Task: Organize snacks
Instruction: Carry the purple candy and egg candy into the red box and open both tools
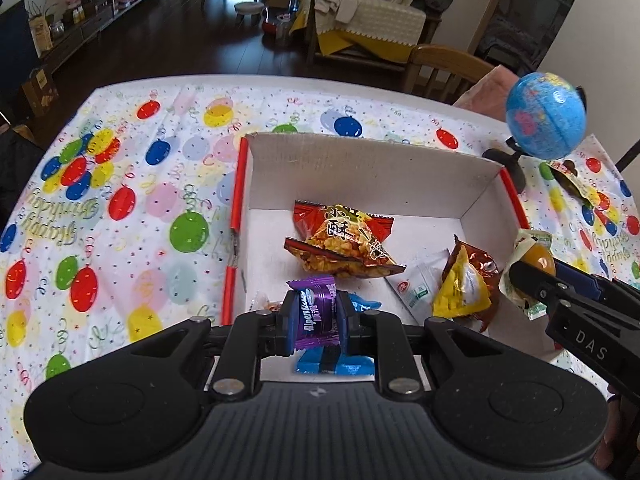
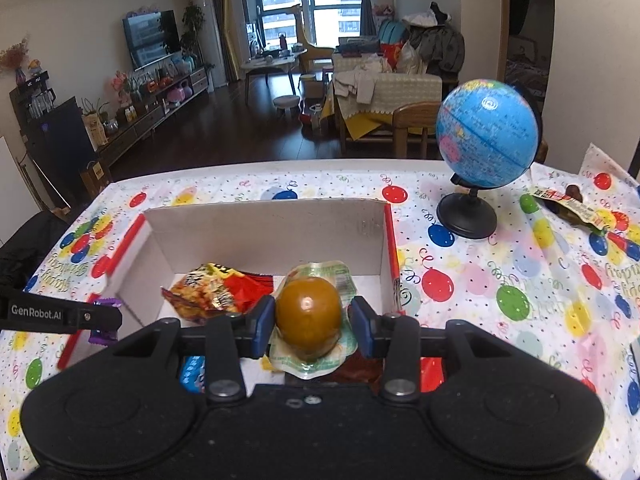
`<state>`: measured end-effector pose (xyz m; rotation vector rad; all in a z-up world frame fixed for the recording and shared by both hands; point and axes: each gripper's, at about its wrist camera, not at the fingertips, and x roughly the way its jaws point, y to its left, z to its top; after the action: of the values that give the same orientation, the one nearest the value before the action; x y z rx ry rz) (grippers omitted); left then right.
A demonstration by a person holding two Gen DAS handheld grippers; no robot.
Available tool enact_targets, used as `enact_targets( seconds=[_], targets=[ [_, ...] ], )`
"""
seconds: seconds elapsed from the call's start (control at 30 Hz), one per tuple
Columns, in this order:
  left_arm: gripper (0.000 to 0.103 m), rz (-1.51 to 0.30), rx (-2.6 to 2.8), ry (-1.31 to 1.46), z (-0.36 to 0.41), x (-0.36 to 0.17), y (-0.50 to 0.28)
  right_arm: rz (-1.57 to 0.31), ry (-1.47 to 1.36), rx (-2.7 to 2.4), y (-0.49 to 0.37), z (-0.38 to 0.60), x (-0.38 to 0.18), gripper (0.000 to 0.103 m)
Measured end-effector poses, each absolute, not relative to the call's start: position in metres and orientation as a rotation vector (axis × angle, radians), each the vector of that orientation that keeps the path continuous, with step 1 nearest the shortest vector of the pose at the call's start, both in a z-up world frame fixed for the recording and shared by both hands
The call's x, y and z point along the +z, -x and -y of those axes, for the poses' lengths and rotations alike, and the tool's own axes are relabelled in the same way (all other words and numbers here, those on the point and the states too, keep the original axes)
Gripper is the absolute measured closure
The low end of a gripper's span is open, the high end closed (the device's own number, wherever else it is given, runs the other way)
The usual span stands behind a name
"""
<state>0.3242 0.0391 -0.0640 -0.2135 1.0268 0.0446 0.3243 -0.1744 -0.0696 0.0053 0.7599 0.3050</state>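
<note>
My left gripper (image 1: pixel 314 322) is shut on a purple Alpenliebe candy (image 1: pixel 314 312) and hangs over the near part of the white cardboard box (image 1: pixel 360 172). My right gripper (image 2: pixel 310 320) is shut on a vacuum-packed brown egg (image 2: pixel 308 310), also above the box (image 2: pixel 264 232). In the box lie a red-orange snack bag (image 1: pixel 344 240), a yellow-brown packet (image 1: pixel 464 284), a white sachet (image 1: pixel 416 286) and a blue packet (image 1: pixel 336 364). The right gripper (image 1: pixel 532 280) with the egg (image 1: pixel 538 260) shows at the box's right wall, and the left gripper (image 2: pixel 100 316) at its left wall.
A blue globe (image 2: pixel 486 132) on a black stand sits right of the box. One more dark snack packet (image 2: pixel 576 204) lies on the balloon-print tablecloth (image 1: pixel 120 208) at the far right. A wooden chair (image 1: pixel 444 68) stands behind the table.
</note>
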Motion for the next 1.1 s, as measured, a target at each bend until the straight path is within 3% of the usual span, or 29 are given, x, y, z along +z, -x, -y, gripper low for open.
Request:
enact_targets(
  seconds=[1.1],
  targets=[
    [0.082, -1.192, 0.101, 0.125, -0.014, -0.129, -0.385, -0.829, 0.057, 0.353, -0.37, 0.181, -0.103, 0.058]
  ],
)
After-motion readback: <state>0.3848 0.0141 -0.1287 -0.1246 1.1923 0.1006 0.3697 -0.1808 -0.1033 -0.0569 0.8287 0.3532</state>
